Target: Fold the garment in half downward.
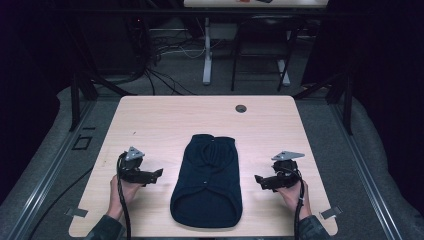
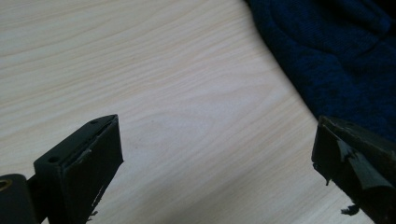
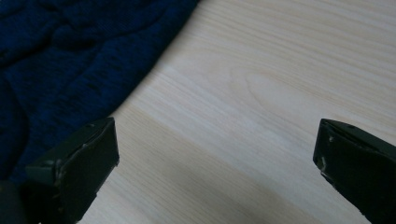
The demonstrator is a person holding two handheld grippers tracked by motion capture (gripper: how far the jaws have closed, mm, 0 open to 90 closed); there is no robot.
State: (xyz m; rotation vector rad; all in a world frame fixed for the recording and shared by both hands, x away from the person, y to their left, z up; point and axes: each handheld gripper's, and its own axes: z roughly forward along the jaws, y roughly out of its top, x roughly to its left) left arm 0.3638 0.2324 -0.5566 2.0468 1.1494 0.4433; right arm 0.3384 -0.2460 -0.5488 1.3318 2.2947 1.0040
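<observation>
Item 1, left gripper (image 1: 159,174): held in the person's left hand (image 1: 121,192) over the table (image 1: 150,120); jaws spread wide with nothing between them, bare wood showing in the gap in the left gripper view; jaws point toward the garment; a grey three-cornered plate (image 1: 133,153) sits on top; a black cable (image 1: 123,210) trails back along the forearm.

Item 2, right gripper (image 1: 258,180): held in the person's right hand (image 1: 292,196); jaws likewise released and wide apart, empty, pointing inward at the garment; grey plate on top; cable running back toward the sleeve.

Item 3, dark blue knitted garment (image 1: 207,182): lies flat on the table between the two grippers, just ahead of each set of jaws and apart from both; in the left gripper view (image 2: 336,60) its edge runs ahead and beside the jaw at that picture's right; in the right gripper view (image 3: 60,60) it lies ahead and beside the jaw at that picture's left; contact with either jaw cannot be told from those close views.

Item 4, round grommet hole (image 1: 241,108): in the table well beyond both grippers, past the garment's far end.
</observation>
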